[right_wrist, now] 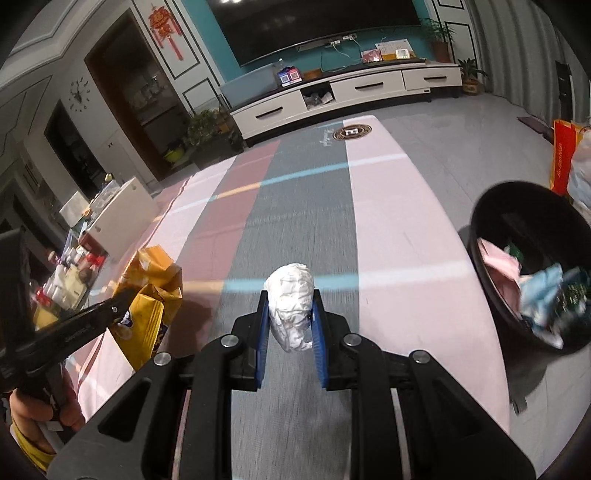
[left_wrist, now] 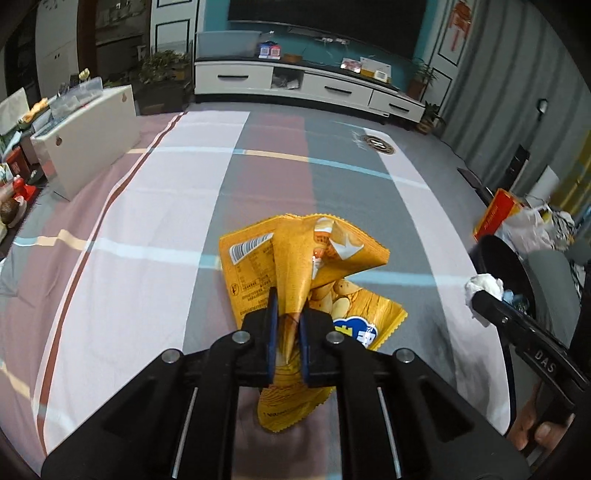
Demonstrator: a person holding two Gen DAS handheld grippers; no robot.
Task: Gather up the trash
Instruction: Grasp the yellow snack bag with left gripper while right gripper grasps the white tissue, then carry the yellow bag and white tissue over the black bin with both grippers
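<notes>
Floorside black bin [right_wrist: 491, 221] holds wrappers [right_wrist: 543, 291].

Yellow snack bag [left_wrist: 295, 258], white paper wad [right_wrist: 291, 302], black bin [right_wrist: 491, 229], pink-grey striped cloth [left_wrist: 166, 206]

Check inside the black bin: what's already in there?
The black bin holds a pink crumpled piece, light blue wrapping and dark green packaging. The bottom is covered by these, so anything beneath is hidden.

Home living room. Wall-mounted television [left_wrist: 325, 14], top centre; long white media cabinet [left_wrist: 306, 85] with drawers below it; potted plants [left_wrist: 162, 70], upper left; red knot ornament [right_wrist: 164, 26] and wall clock [right_wrist: 79, 94], upper left; striped cloth [left_wrist: 166, 206] across the foreground.
</notes>
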